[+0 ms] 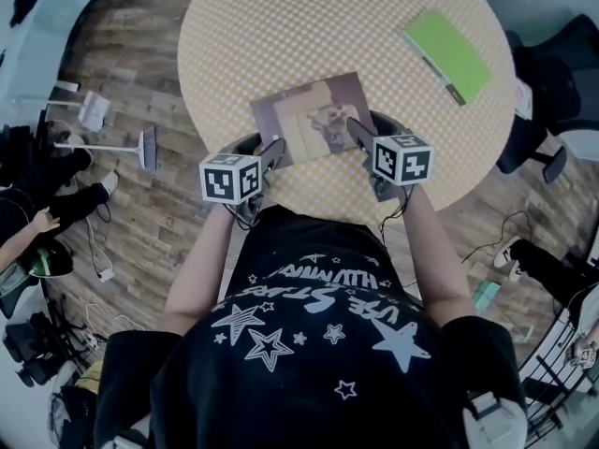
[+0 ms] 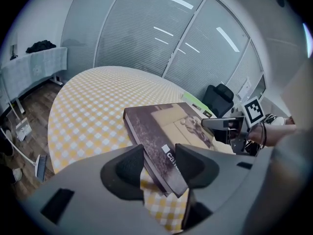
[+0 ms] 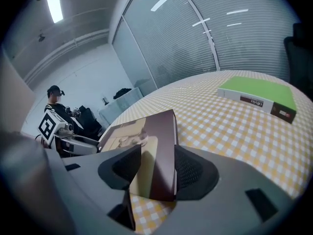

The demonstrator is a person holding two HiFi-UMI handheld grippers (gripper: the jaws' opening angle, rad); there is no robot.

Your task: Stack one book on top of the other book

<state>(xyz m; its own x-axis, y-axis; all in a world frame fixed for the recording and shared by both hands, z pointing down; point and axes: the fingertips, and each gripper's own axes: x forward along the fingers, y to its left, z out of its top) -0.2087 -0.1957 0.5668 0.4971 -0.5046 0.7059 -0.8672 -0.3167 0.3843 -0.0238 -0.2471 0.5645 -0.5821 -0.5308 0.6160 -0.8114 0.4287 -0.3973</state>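
Observation:
A brown book point(image 1: 314, 120) lies on the round table point(image 1: 281, 26) with the yellow check cloth, close to its near edge. My left gripper point(image 1: 271, 152) holds the book's near left corner; in the left gripper view the pads point(image 2: 129, 166) press on spine and cover of the brown book point(image 2: 161, 126). My right gripper point(image 1: 363, 131) is shut on the near right corner, and the brown book point(image 3: 146, 131) fills the gap between its jaws point(image 3: 157, 168). A green book point(image 1: 447, 54) lies flat at the table's far right, apart from both grippers.
A dark office chair point(image 1: 547, 92) stands past the table's right edge. A broom and dustpan point(image 1: 140, 146) lie on the wooden floor to the left, near a seated person's legs point(image 1: 65, 204). Cables and bags lie around the floor.

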